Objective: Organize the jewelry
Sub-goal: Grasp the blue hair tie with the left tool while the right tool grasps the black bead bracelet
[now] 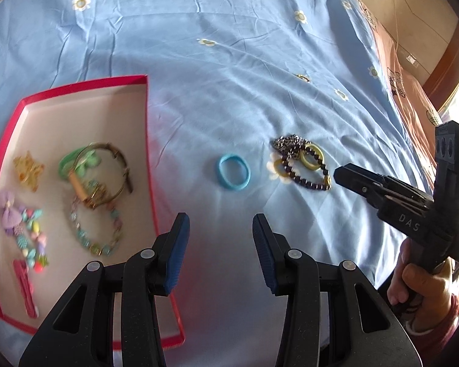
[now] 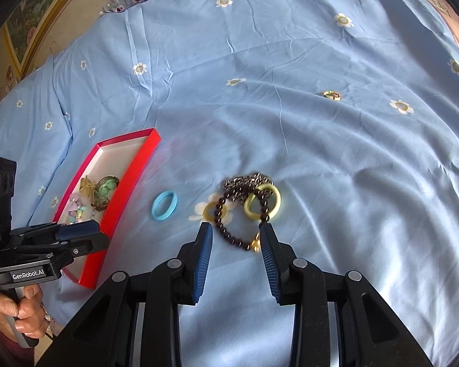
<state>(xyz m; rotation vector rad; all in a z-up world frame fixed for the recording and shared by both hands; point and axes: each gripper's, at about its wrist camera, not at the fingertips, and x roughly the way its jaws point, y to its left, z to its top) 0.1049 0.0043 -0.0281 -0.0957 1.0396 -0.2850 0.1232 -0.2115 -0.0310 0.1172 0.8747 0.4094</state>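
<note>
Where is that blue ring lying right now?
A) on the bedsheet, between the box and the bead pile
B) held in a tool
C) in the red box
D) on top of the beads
A: the blue ring lies alone on the bedsheet, between the red box and the bead pile.

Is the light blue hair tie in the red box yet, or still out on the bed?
Out. The light blue hair tie lies on the blue sheet, clear of the red shallow box.

The right tongs stand open with nothing between them, above a dark bead bracelet on the blue bed sheet; a blue ring lies beside the red box
</note>
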